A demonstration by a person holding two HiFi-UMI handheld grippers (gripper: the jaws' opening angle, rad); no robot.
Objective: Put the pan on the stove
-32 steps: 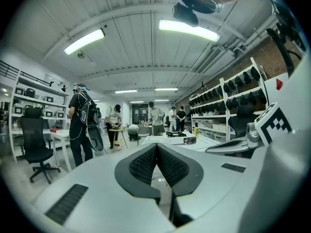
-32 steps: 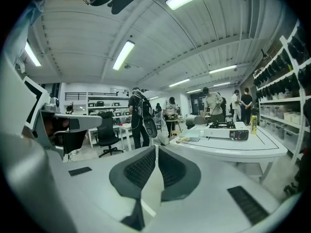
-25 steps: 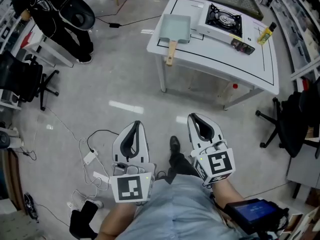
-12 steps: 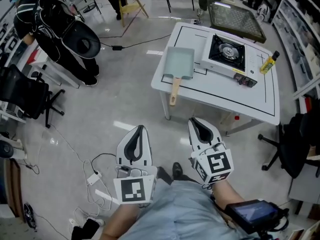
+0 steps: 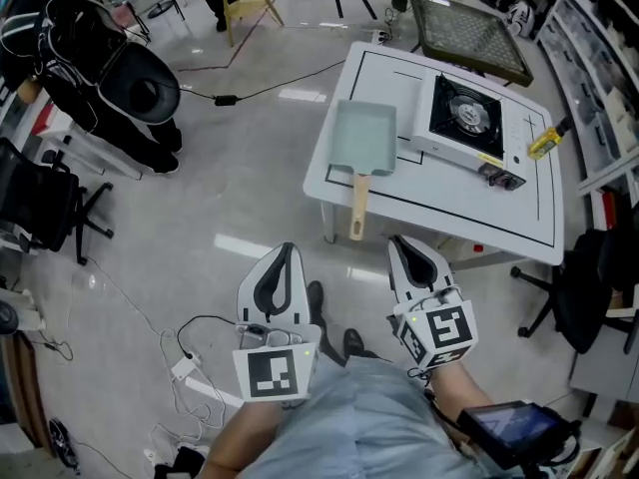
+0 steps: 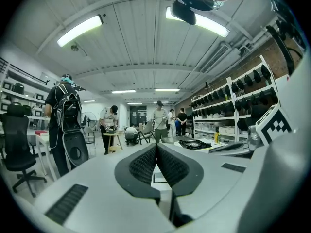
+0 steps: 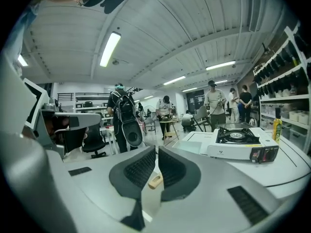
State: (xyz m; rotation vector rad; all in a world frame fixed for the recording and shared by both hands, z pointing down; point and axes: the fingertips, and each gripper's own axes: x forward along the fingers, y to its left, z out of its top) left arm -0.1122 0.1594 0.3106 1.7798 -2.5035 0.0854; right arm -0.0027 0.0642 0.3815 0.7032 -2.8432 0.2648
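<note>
A pale green rectangular pan [image 5: 364, 136] with a wooden handle [image 5: 357, 206] lies on the near left part of the white table [image 5: 519, 218], its handle sticking out over the edge. The portable gas stove [image 5: 467, 118] stands to its right on the same table. Both grippers are held low over the floor, short of the table. My left gripper [image 5: 287, 250] is shut and empty. My right gripper [image 5: 400, 239] is shut and empty too. In the right gripper view the handle end [image 7: 155, 181] shows just beyond the closed jaws, with the stove [image 7: 238, 142] further right.
A yellow bottle [image 5: 544, 143] lies at the table's right side, and a mesh tray [image 5: 469, 28] sits behind the stove. Black office chairs [image 5: 45, 203] [image 5: 579, 287] flank the floor. Cables and a power strip [image 5: 190, 342] lie at the left. A person with a backpack [image 5: 110, 68] stands far left.
The table, pan and stove have drawn nearer and lower in the head view. Both grippers stay shut and at about the same place in front of the body.
</note>
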